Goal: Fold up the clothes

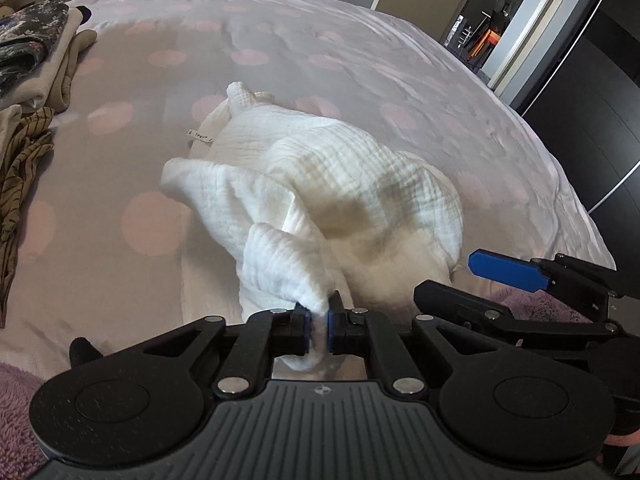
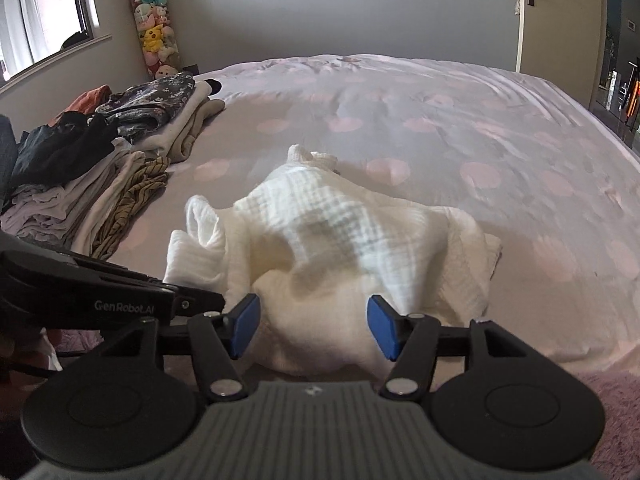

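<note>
Two tongs work here: the left gripper (image 1: 318,330) is clamped on a bunched corner of the crinkled white muslin garment (image 1: 320,184), the right gripper (image 2: 312,328) spread wide just above it. Soft, light, limp cloth, heaped on the pink-dotted bedspread (image 2: 400,120); best pinched at hems or corners.

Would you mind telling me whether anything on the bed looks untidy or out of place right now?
The white garment lies bunched in a heap mid-bed, not flat. The left claw pinches one corner, while the right claw is open with cloth between its fingers. The clothes pile at the bed's left side looks loosely stacked; nothing looks damaged.
</note>
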The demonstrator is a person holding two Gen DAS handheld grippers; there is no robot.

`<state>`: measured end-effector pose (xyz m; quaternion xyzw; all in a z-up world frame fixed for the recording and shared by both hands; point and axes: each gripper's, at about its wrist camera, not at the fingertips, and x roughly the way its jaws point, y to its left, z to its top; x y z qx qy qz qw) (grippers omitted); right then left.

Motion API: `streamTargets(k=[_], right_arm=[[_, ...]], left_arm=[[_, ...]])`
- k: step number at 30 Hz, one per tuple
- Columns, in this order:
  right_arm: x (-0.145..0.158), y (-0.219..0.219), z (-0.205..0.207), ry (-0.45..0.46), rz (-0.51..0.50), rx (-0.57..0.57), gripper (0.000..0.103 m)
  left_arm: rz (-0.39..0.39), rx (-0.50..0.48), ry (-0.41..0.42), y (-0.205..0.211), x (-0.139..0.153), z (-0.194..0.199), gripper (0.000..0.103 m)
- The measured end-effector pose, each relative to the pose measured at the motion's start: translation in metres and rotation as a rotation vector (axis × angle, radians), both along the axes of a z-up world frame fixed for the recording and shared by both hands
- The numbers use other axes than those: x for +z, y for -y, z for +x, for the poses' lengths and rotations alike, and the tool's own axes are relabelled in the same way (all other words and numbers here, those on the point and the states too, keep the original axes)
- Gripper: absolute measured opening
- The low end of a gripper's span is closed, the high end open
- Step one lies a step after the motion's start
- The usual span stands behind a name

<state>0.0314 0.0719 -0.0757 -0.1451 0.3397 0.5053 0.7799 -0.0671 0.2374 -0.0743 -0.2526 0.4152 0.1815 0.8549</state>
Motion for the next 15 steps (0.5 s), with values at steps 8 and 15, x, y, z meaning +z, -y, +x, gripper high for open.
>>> streamTargets(k=[8,15], right_arm=[[0.010,0.000,-0.016,0.007,0.048,0.037,0.069],[0.004,-0.031,-0.029,-0.007,0.042,0.109,0.073]], left_arm=[[-0.004,0.121,0.006,-0.021,0.010,-0.018,0.046],[-0.033,0.243,-0.006,-0.045,0.006,-0.029,0.046]])
